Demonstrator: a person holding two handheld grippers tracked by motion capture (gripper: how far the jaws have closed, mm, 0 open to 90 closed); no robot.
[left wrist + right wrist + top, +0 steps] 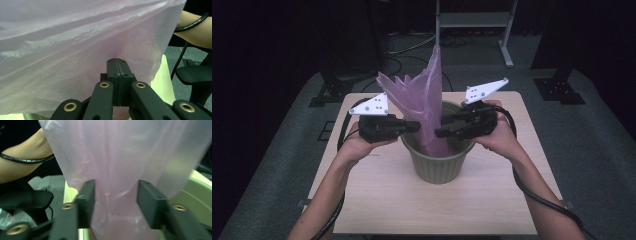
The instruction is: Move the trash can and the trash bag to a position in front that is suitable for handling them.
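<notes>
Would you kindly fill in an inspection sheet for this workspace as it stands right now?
Surface: light wooden table, bare apart from the bin.
Job's things: green ribbed bin near the table's middle; pink plastic bag standing up out of it, top bunched to a point.
Clutter: nothing seen.
Grippers: left claw shut, pinching the pink plastic bag; right claw open, jaws either side of the bag, not pressing it.
Cables: a black cable trails from each claw along the forearm; more lie on the floor behind.
Surroundings: grey carpet, dark stands, metal frame at the back.
</notes>
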